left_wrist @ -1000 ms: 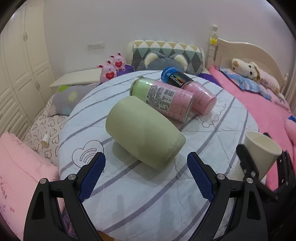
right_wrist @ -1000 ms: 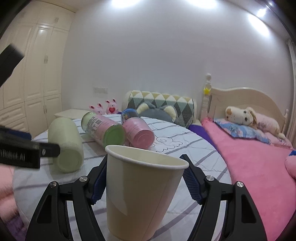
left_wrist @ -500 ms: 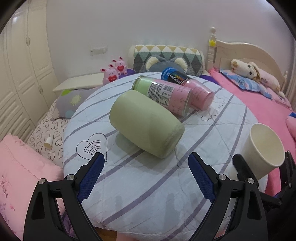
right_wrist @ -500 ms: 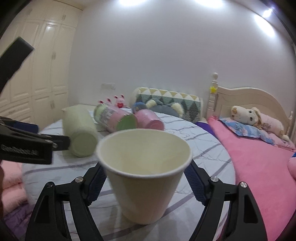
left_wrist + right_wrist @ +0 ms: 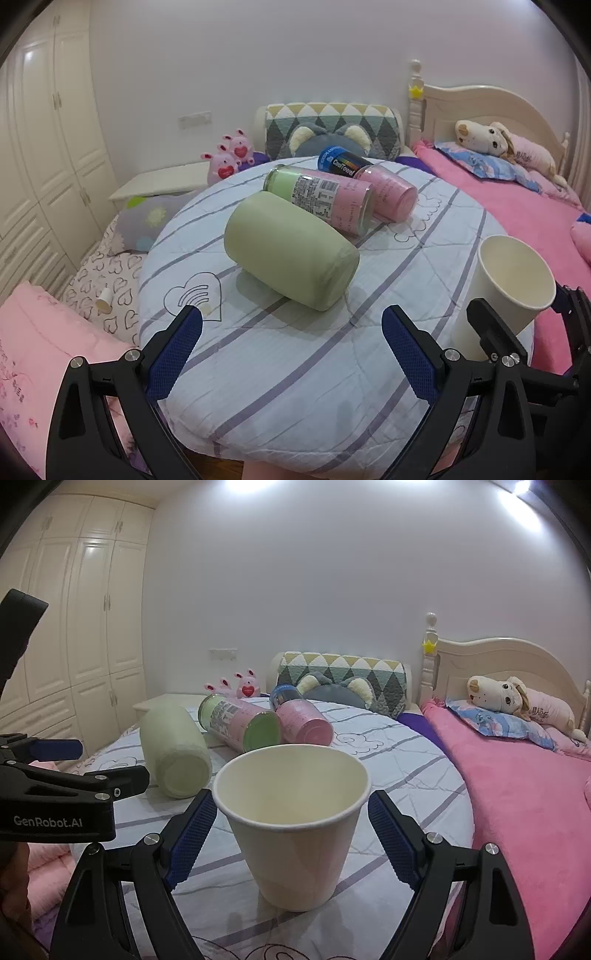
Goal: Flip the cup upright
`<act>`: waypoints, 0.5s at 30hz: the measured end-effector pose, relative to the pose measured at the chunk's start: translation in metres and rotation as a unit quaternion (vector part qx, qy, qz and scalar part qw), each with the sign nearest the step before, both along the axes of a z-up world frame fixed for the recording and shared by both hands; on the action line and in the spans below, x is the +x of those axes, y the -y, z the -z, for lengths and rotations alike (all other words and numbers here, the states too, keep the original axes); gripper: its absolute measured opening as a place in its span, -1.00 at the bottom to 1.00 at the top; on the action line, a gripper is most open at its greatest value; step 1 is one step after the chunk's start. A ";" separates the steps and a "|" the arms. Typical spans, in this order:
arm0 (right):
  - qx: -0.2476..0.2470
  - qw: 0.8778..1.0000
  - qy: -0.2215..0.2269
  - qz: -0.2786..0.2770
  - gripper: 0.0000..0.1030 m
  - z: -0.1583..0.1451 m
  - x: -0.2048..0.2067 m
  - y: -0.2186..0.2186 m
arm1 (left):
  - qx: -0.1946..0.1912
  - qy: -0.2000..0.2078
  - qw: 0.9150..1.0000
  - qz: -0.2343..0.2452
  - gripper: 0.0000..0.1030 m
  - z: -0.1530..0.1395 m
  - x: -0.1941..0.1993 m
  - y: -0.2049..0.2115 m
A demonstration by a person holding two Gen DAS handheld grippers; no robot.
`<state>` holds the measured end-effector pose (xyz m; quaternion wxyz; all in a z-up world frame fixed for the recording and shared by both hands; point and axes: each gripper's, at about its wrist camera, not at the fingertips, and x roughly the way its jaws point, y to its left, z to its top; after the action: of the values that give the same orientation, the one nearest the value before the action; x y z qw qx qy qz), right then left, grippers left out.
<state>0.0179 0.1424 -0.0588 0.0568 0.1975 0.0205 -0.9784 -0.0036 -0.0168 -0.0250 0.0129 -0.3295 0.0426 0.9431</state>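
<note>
I see the paper cup point(image 5: 291, 823) standing upright on the counter point(image 5: 406, 775) between my right hand-held gripper's point(image 5: 291, 834) parted fingers; my left hand-held gripper point(image 5: 291, 354) gapes, empty.

I read "GenRobot.AI" in white on the black body of the left gripper point(image 5: 59, 812). The dark blue can point(image 5: 341, 161) says "CoolTowel". The label on the pink-and-green canister point(image 5: 319, 197) is too small for me to read.
</note>
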 end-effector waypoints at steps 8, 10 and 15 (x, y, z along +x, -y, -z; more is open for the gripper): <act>-0.025 1.000 0.009 -0.007 0.66 -0.004 0.005 -0.007 | -0.004 -0.004 1.000 0.004 0.93 -0.002 0.008 -0.001; -0.027 1.000 0.008 -0.007 0.66 -0.005 0.007 -0.007 | -0.005 -0.005 1.000 0.006 0.93 -0.003 0.010 -0.003; -0.028 1.000 0.000 -0.008 0.66 -0.012 0.016 -0.010 | -0.011 -0.013 1.000 0.010 0.93 -0.005 0.017 -0.007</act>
<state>0.0338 0.1523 -0.0473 0.0698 0.1956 -0.0052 -0.9782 0.0133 -0.0103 -0.0200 0.0183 -0.3166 0.0565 0.9467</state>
